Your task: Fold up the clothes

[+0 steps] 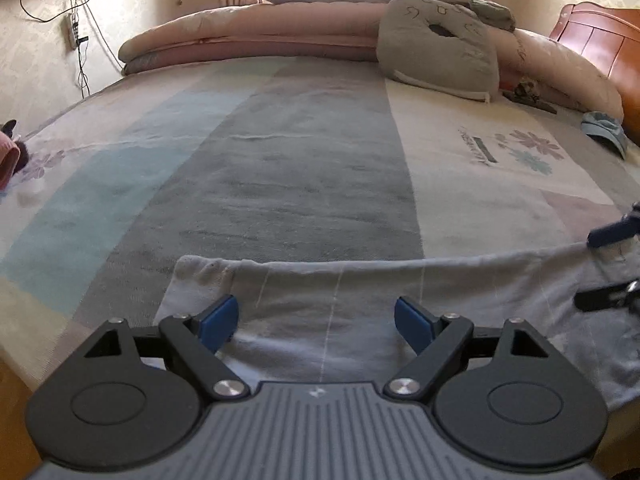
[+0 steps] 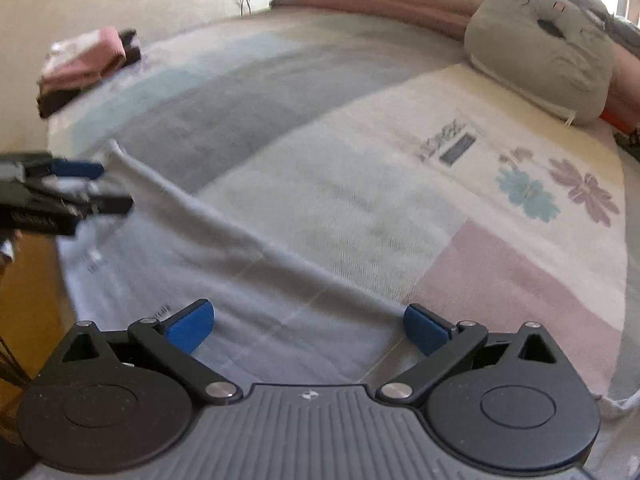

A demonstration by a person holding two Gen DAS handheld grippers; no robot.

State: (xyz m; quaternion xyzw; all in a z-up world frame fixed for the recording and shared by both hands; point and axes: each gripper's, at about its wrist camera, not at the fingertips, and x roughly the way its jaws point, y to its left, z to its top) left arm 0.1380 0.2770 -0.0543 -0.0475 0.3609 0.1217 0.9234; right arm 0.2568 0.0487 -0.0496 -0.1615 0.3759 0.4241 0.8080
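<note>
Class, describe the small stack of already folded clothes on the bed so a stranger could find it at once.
Start at the big bed with its striped pastel cover. Follow the cover to its far left corner, near the plain wall, away from the grey cushion. There sits the folded stack: pink layers over a dark one, unlike the pale grey garment lying spread at the near edge.

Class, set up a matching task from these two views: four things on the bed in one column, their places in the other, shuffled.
1. pale grey garment
2. grey cushion
3. pink folded pile
4. blue cap

a. beside the wooden headboard
b. far left edge of the bed
c. near edge, under both grippers
d. leaning against the pink quilts

Pairs: 1-c, 2-d, 3-b, 4-a
</note>
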